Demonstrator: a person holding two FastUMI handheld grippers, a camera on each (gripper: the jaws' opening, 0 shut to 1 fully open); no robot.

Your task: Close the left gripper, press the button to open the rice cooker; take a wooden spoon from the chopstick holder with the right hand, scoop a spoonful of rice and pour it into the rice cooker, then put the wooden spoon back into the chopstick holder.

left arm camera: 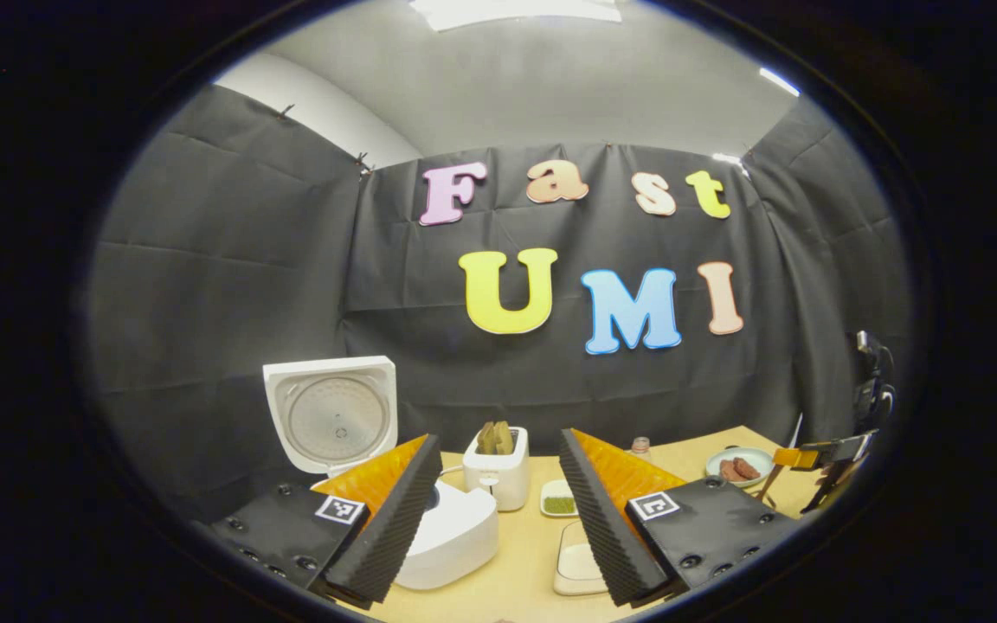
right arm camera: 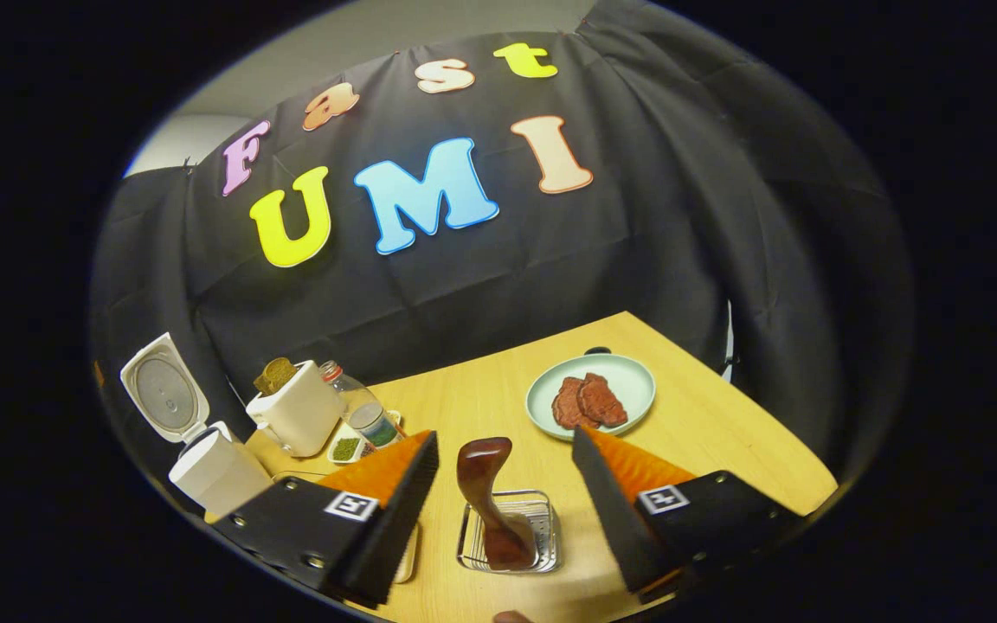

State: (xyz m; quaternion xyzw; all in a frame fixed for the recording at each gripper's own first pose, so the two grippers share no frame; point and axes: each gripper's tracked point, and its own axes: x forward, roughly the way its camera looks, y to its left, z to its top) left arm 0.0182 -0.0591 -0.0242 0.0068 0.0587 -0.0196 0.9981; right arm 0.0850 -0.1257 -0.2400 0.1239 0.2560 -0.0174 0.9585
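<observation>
The white rice cooker (left arm camera: 451, 536) stands at the left of the table with its lid (left arm camera: 334, 415) raised; it also appears far left as rice cooker (right arm camera: 217, 472). My left gripper (left arm camera: 498, 439) is open, hovering just right of the cooker with nothing between its fingers. A dark wooden spoon (right arm camera: 485, 493) stands upright in a wire chopstick holder (right arm camera: 542, 528). My right gripper (right arm camera: 504, 439) is open above the holder, its fingers on either side of the spoon's top without touching it. A shallow white dish (left arm camera: 581, 562) with pale contents lies beside the cooker.
A white toaster (left arm camera: 498, 472) holding bread stands behind the cooker, with a small dish of green bits (left arm camera: 559, 502) and a glass jar (right arm camera: 364, 411) beside it. A pale green plate of meat (right arm camera: 589, 394) sits at the far right. The right gripper (left arm camera: 819, 454) shows farther off.
</observation>
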